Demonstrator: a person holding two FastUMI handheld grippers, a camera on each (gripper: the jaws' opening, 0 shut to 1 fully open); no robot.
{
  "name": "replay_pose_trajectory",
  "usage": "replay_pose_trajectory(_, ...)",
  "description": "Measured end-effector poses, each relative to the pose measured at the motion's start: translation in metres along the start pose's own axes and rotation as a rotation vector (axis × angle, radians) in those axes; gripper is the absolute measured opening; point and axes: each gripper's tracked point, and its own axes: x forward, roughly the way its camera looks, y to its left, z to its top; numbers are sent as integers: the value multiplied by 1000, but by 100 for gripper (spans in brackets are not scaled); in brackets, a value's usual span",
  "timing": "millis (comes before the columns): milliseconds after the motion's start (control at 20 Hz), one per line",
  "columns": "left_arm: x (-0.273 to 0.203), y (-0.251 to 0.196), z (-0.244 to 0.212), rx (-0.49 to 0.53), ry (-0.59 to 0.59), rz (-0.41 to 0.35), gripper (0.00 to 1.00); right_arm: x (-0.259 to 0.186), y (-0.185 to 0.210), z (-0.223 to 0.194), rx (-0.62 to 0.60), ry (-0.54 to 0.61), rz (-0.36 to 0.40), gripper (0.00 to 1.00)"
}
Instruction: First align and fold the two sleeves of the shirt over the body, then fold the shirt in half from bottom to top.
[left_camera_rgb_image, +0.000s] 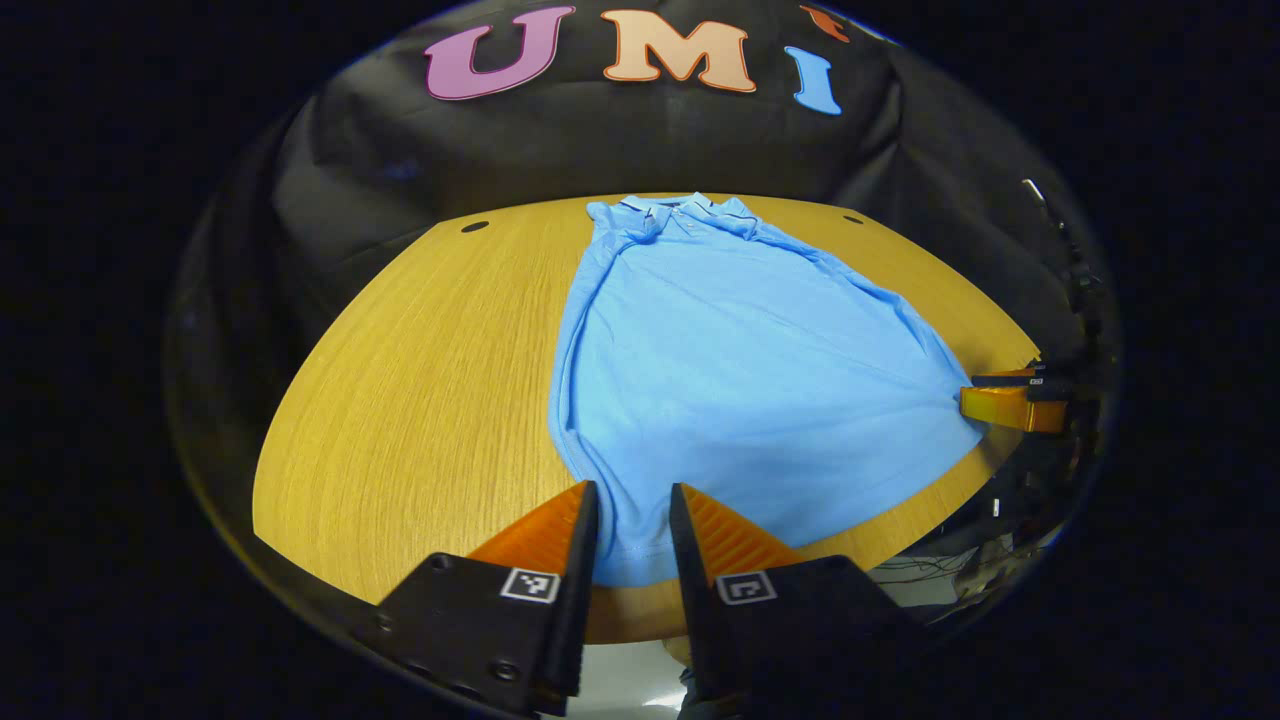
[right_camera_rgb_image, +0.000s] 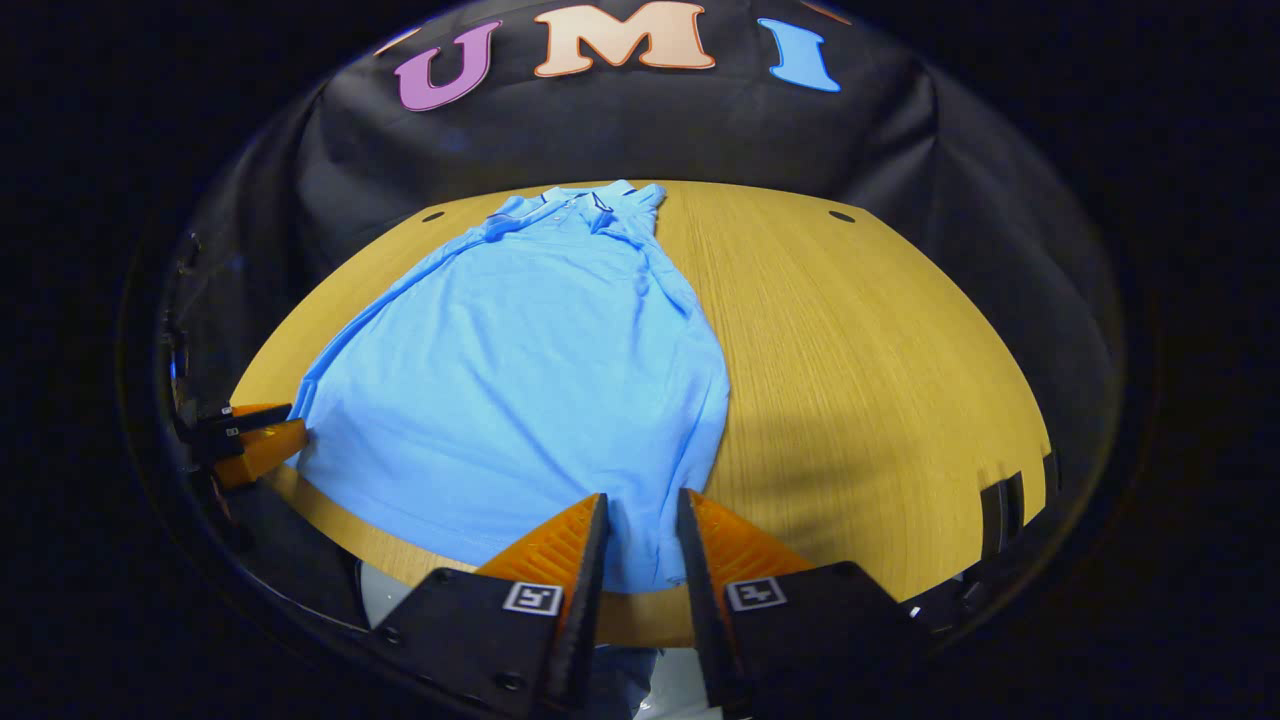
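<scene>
Both sleeves lie folded over the blue shirt (left_camera_rgb_image: 740, 380) – narrow, smooth – its hem between each spread gripper's fingers: left gripper (left_camera_rgb_image: 632, 500), right gripper (right_camera_rgb_image: 640, 505)

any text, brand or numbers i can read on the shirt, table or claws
No readable words or numbers.
shirt: no print or brand visible.
left claw and right claw: square black-and-white markers, patterns, not text.
table: no writing.
</scene>
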Motion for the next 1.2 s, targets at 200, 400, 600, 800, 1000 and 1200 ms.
replay_pose_trajectory(200,3,-5,3,-20,3,8,0,1,8,0,-47,-4,5,3)
replay_pose_trajectory(400,3,-5,7,-108,16,24,0,0,15,4,27,-11,26,3)
replay_pose_trajectory(600,-4,-12,20,-160,-16,-15,0,-7,21,22,65,-56,45,2)
replay_pose_trajectory(800,-13,-14,44,-147,-63,-43,0,-14,24,44,70,-107,45,3)
replay_pose_trajectory(1000,-21,-15,79,-112,-135,-58,0,-22,26,77,90,-178,49,2)
replay_pose_trajectory(1200,-23,-11,128,-96,-223,-84,0,-34,30,133,101,-296,51,2)
